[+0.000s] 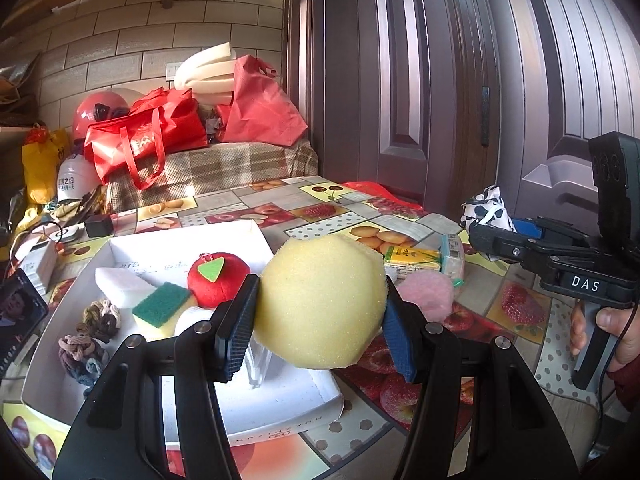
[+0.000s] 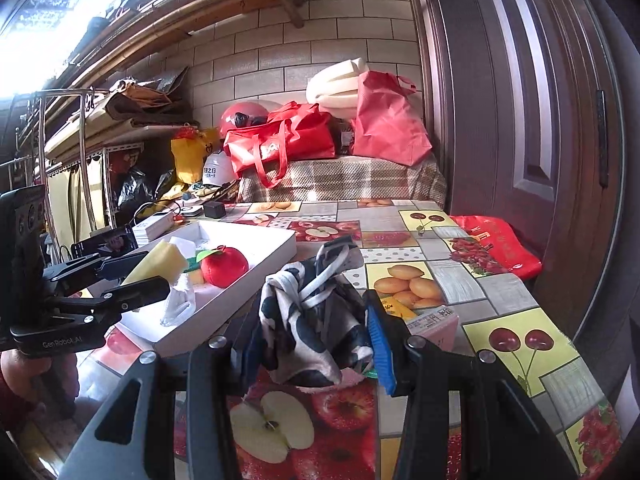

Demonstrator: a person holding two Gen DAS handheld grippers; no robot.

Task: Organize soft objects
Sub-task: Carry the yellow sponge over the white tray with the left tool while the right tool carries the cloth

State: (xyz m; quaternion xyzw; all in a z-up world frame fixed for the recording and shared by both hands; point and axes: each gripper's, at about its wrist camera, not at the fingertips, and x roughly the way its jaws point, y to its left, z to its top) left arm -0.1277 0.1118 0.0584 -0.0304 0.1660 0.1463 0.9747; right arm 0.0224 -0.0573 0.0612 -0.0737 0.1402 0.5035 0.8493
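Observation:
My left gripper (image 1: pixel 318 320) is shut on a round yellow sponge (image 1: pixel 320 300) and holds it above the right edge of the white box (image 1: pixel 256 412). The box holds a red plush apple (image 1: pixel 218 280), a green-topped scouring sponge (image 1: pixel 160 306), a white sponge (image 1: pixel 122 286) and several hair ties (image 1: pixel 94 336). My right gripper (image 2: pixel 308 336) is shut on a black-and-white patterned cloth (image 2: pixel 308 320) and holds it above the table, right of the box (image 2: pixel 260 256). The left gripper (image 2: pixel 132 276) with the sponge (image 2: pixel 160 262) shows in the right wrist view.
A pink puff (image 1: pixel 426 290), a yellow tissue pack (image 1: pixel 412 260) and a small packet (image 1: pixel 452 258) lie on the fruit-print tablecloth (image 1: pixel 360 216) right of the box. A phone (image 1: pixel 18 320), charger (image 1: pixel 98 224) and cables sit at left. Red bags (image 1: pixel 148 136) are behind.

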